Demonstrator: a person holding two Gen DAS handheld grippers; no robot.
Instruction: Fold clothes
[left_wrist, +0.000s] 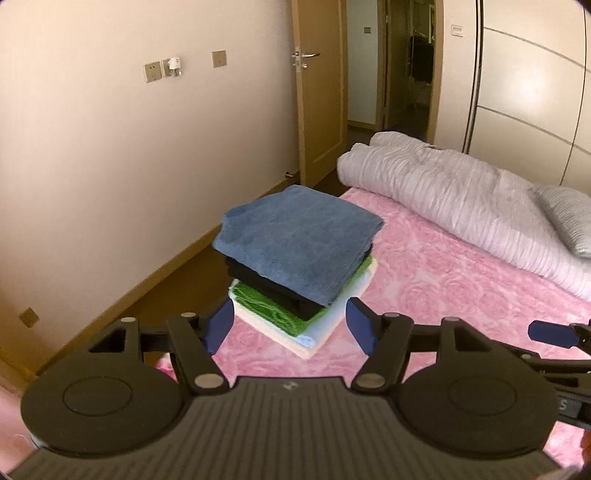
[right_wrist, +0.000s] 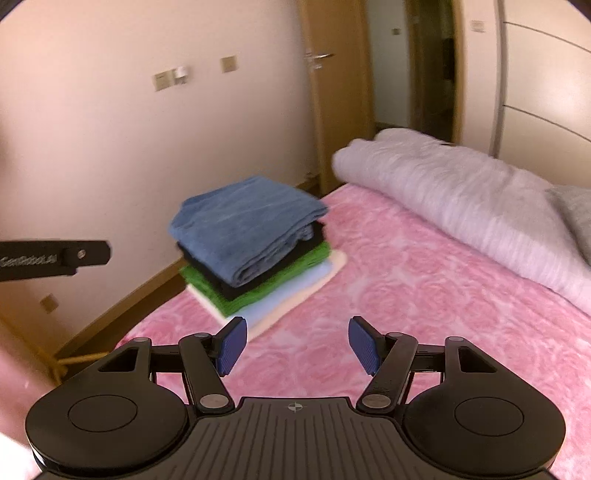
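Left wrist view has the left gripper (left_wrist: 291, 325) spread wide and empty, short of the stack (left_wrist: 299, 258) at the bed (left_wrist: 443, 288) corner; the right gripper (right_wrist: 295, 345) is spread and empty too, likely because the folding looks finished. Blue towel (left_wrist: 295, 236) tops black, green, pale blue and cream layers, edges roughly squared.

Pink bed (left_wrist: 461, 295) — folded stack (left_wrist: 299, 258), duvet (left_wrist: 454, 195)
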